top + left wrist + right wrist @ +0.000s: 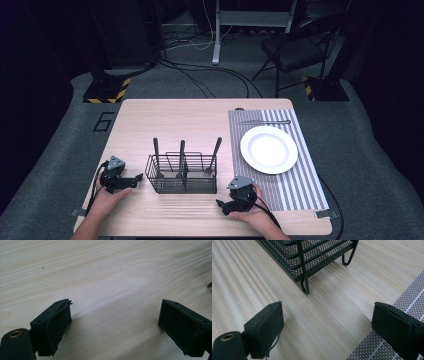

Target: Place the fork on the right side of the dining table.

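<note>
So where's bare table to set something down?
The widest free patch is the far-left wood behind the caddy, left of the placemat. A narrower strip runs along the near edge between the left tool and right tool. The mat is crowded by the plate and a knife beyond it.

Light wood table. Folding chair and cables on grey floor far beyond fingers. Yellow-black striped stand bases left and right past table's far edge. Number 6 marked on floor.
</note>
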Demonstrator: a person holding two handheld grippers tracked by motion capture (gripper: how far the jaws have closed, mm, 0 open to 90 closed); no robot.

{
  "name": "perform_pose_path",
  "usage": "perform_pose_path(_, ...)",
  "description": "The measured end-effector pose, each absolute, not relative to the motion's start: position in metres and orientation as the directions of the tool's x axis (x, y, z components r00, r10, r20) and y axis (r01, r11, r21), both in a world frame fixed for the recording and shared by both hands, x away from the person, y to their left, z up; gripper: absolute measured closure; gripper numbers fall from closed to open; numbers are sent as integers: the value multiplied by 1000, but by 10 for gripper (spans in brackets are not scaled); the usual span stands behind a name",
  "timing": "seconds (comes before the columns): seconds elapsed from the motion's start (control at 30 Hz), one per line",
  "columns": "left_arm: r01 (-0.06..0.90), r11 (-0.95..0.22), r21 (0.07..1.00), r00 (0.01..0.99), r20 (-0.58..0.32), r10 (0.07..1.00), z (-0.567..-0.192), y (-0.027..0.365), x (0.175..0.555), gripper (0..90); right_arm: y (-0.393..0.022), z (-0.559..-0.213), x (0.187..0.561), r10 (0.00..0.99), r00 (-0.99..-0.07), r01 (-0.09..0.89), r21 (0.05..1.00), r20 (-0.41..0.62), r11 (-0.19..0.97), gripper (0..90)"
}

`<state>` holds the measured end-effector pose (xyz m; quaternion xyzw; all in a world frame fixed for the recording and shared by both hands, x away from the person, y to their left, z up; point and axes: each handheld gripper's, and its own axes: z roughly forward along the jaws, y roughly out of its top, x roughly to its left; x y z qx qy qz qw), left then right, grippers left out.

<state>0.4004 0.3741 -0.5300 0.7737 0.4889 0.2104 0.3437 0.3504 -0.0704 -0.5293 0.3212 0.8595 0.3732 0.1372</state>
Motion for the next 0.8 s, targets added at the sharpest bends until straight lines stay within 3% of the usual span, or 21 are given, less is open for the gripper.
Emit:
perform_pose_path(0.57, 612, -285, 738, 433, -11, 901, -530, 374, 400, 108, -72, -529, 350, 662, -749, 450, 736, 3, 506, 149)
perform_pose_path(0.8, 612, -286, 737, 433, -10, 901, -530, 374, 400, 108, -73, -525, 349, 664, -747, 459, 726, 4, 512, 246)
